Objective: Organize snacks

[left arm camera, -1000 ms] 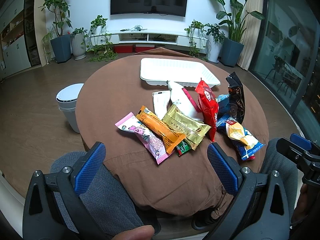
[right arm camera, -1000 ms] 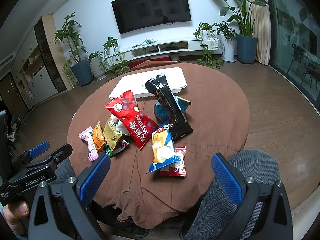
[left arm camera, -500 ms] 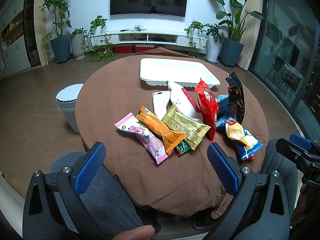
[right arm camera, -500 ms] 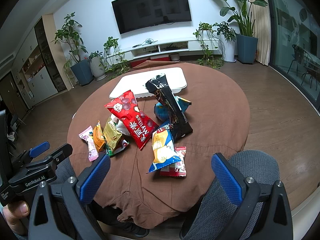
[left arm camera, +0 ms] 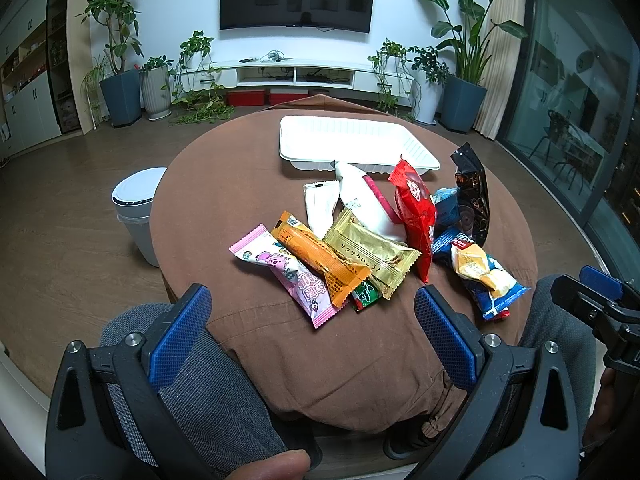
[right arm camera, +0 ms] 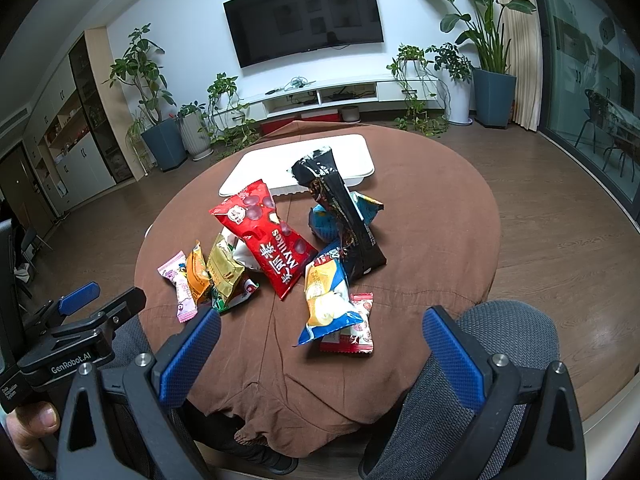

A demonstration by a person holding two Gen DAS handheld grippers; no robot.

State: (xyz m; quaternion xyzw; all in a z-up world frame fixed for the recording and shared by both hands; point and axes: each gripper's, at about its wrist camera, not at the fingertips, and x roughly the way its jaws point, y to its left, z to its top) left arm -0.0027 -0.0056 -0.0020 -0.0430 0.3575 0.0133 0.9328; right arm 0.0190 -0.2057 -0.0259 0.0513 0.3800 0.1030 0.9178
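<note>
The snacks (left arm camera: 360, 248) lie heaped mid-table, just short of the empty white tray (left arm camera: 352, 142), exactly as a second ago. Both the left gripper (left arm camera: 312, 336) and right gripper (right arm camera: 320, 356) stay released and empty near the table's edge, so sorting has not begun.

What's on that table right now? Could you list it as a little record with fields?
Surface: round table under a brown cloth
Container: white tray, empty, at the far side
Snacks: loose pile in front of the tray, including pink packet, orange bar, gold packet, red bag, black bag
Left gripper: open, holding nothing
Right gripper: open, holding nothing
</note>
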